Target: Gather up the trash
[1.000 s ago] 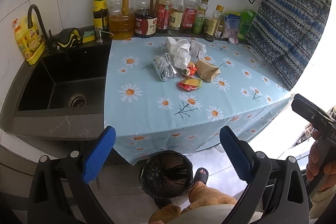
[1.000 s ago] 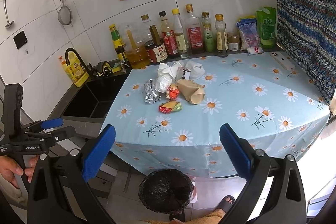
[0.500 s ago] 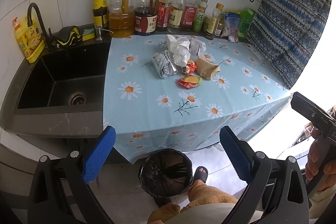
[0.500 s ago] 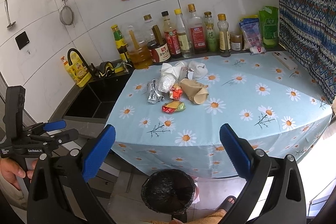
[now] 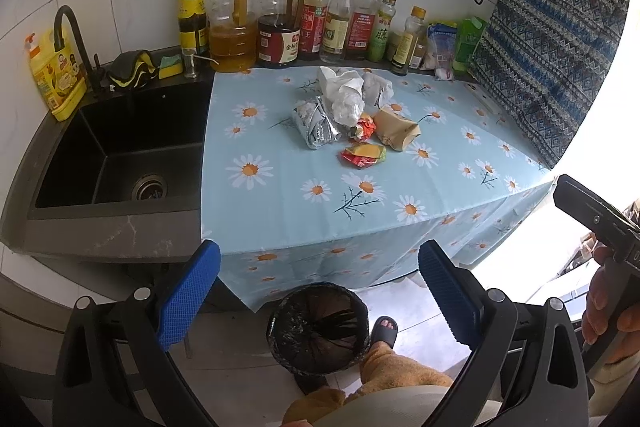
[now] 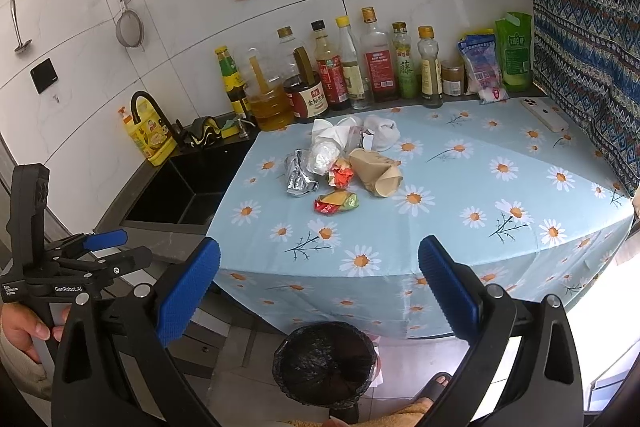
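Observation:
A heap of trash lies mid-counter on the daisy cloth: a silver foil bag (image 5: 316, 125) (image 6: 298, 175), white crumpled tissue (image 5: 344, 95) (image 6: 334, 137), a brown paper bag (image 5: 396, 133) (image 6: 376, 173), and red-yellow wrappers (image 5: 364, 155) (image 6: 336, 202). A bin with a black liner (image 5: 318, 327) (image 6: 325, 363) stands on the floor below the counter's front edge. My left gripper (image 5: 318, 291) is open and empty, back from the counter above the bin. My right gripper (image 6: 319, 287) is likewise open and empty.
Sauce and oil bottles (image 5: 316, 23) (image 6: 344, 67) line the back wall. A black sink (image 5: 120, 155) (image 6: 192, 187) with its tap sits left of the cloth. A white phone (image 6: 546, 115) lies at the back right. A slippered foot (image 5: 384, 331) stands beside the bin.
Both grippers have drifted slightly nearer the counter and stayed open. The trash has not moved.

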`<action>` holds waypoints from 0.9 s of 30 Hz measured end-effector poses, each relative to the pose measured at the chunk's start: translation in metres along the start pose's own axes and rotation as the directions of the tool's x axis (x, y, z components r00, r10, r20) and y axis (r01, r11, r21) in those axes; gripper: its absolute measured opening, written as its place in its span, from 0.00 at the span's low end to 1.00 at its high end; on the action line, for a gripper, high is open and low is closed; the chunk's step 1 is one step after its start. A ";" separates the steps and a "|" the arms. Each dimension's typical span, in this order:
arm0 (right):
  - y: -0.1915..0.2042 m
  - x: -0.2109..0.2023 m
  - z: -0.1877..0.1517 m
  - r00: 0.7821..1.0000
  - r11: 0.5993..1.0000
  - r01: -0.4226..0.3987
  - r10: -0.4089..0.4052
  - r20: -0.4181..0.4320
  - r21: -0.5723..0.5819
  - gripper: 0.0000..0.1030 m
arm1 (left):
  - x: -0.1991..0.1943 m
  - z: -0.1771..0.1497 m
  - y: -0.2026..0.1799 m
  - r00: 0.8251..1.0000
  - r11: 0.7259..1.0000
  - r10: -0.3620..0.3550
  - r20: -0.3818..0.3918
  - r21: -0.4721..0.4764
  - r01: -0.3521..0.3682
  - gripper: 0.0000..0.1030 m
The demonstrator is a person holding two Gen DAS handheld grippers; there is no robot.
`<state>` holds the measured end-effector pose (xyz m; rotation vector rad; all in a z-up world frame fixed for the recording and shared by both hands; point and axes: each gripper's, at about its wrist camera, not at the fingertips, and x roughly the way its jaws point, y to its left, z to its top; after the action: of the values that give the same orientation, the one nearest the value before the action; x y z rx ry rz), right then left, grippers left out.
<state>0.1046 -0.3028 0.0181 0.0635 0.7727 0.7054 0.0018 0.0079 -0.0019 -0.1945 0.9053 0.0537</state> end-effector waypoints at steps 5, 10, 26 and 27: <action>0.002 0.000 0.000 1.000 1.000 0.003 -0.003 -0.001 0.000 0.95 | -0.002 0.000 0.003 1.000 1.000 -0.003 0.001 0.000 0.003 0.94; 0.006 -0.001 -0.001 1.000 1.000 0.008 -0.008 -0.002 -0.002 0.95 | -0.004 0.000 0.006 1.000 1.000 -0.009 0.002 0.003 0.009 0.94; 0.006 -0.001 -0.008 0.999 0.999 0.035 -0.034 -0.021 0.027 0.95 | 0.008 0.003 0.014 0.999 0.999 -0.028 -0.029 -0.030 0.027 0.94; 0.004 0.001 -0.008 0.999 0.999 0.034 -0.033 -0.027 0.033 0.95 | 0.009 0.004 0.014 0.999 0.999 -0.027 -0.031 -0.034 0.026 0.94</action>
<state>0.0978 -0.3008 0.0134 0.0713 0.8087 0.6629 0.0088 0.0222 -0.0087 -0.2392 0.9332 0.0415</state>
